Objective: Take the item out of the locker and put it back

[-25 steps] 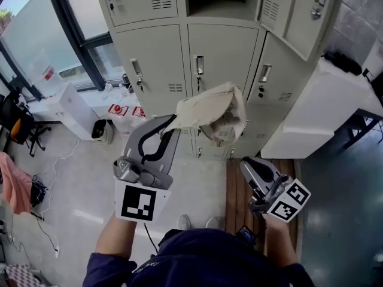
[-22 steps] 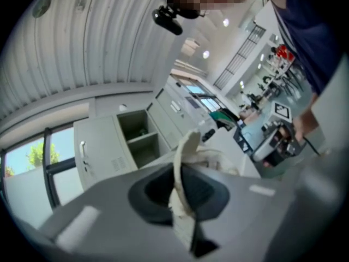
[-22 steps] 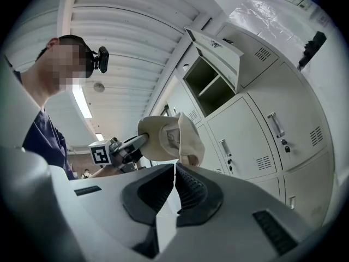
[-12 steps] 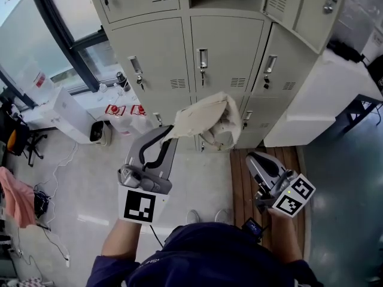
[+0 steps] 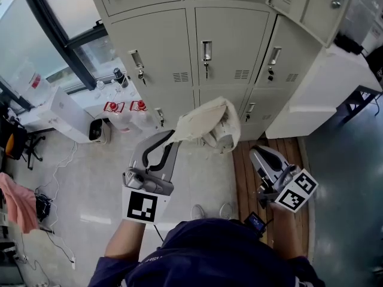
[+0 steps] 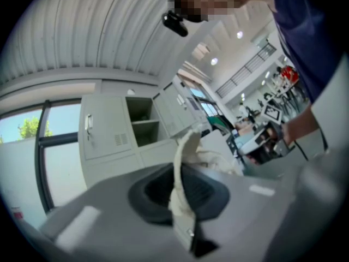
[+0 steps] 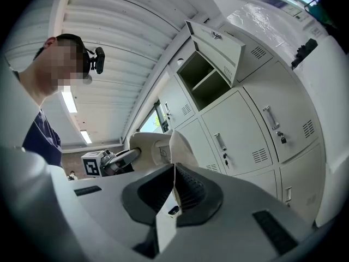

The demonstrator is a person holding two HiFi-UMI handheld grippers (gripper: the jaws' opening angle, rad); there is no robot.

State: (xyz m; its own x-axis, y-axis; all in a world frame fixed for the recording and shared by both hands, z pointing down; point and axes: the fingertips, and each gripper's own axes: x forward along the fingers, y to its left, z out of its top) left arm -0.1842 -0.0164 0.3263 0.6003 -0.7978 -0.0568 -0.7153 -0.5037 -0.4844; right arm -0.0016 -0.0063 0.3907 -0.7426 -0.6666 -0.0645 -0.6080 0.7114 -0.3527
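Two hand-held tools are out in front of the person, who stands facing a bank of pale grey metal lockers (image 5: pixel 230 34). The left tool (image 5: pixel 172 138) is clenched on the edge of one cream cloth bag (image 5: pixel 203 118). In the left gripper view a strip of the fabric runs straight down between its dark pads. The bag hangs in the air beyond the jaw tips, in front of the lower locker doors and above the floor (image 5: pixel 90 178), touching neither. Its mouth sags toward the person, and I cannot tell what lies inside. The right tool (image 5: pixel 256 154) is well apart from the bag, lower and to the right. Its jaws are pressed together with nothing between them.

One locker compartment (image 7: pixel 204 83) stands open in the top row, with its louvred door (image 7: pixel 218 40) swung wide. A single shelf splits it into two cells, and only their bare walls show. The bag is outside it, lower down and nearer the person.

Three closed doors, each with an upright handle, make up the row just behind the bag in the head view. Two white plastic jugs (image 5: pixel 114 108) with red labels stand side by side on the floor at the foot of the lockers, left of the bag.
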